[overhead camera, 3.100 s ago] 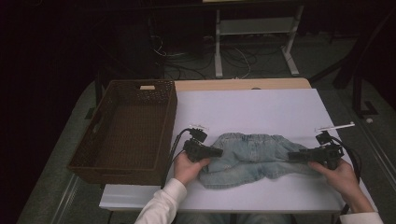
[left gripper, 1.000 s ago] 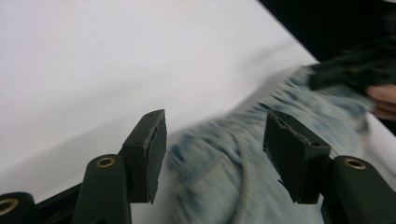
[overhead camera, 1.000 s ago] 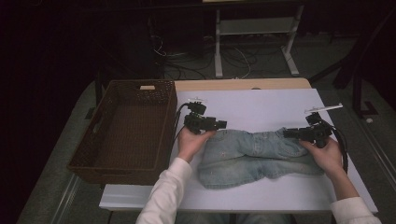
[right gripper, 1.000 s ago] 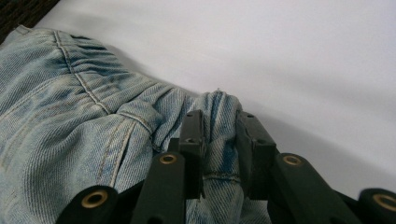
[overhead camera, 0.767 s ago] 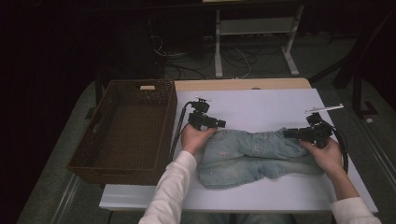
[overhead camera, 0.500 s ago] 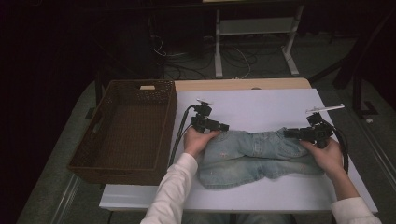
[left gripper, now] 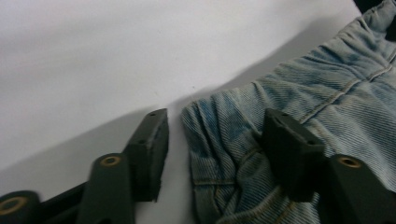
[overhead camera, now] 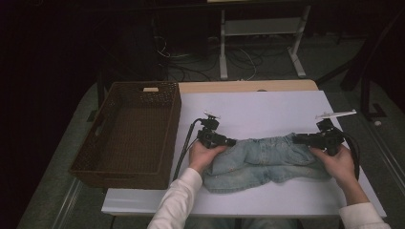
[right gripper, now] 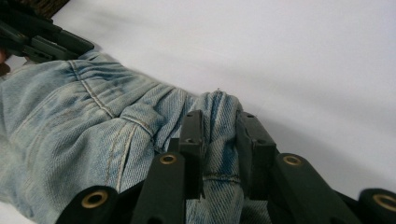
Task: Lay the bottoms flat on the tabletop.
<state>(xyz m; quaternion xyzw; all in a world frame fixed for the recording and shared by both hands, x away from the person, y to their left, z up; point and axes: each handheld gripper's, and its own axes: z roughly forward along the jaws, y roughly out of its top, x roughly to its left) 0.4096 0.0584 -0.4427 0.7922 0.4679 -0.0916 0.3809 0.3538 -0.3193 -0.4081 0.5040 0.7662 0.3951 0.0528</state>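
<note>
my left jaws stand about half apart, and they've just been closing in w/ the corner of the denim shorts point(left gripper: 299, 93) between them. in the left gripper view one pad lies on the cloth, the other hangs just off the hem w/ a strip of white table point(left gripper: 116, 51) showing between pad and fabric, so no pinch there yet. the hem corner sits right betw the two pads, nearer the one on the cloth; the rest of the denim runs away past that pad.

my right jaws are pinched narrow on a bunched fold of the waistband, both pads pressing the cloth, the fold poking out just beyond the tips. from those jaws the shorts point(right gripper: 93, 130) spread off to one side, over to where the left gripper point(right gripper: 42, 39) sits at the far end of the garment.

in the high view the left gripper point(overhead camera: 224, 140) and right gripper point(overhead camera: 302, 139) sit at opposite ends of the shorts point(overhead camera: 262, 162), tips pointing at each other along its far edge, fabric lying flat betw them & toward me. wicker basket point(overhead camera: 129, 167) stands well outside my left jaws, apart from the denim. both hands low on the table point(overhead camera: 267, 107).
</note>
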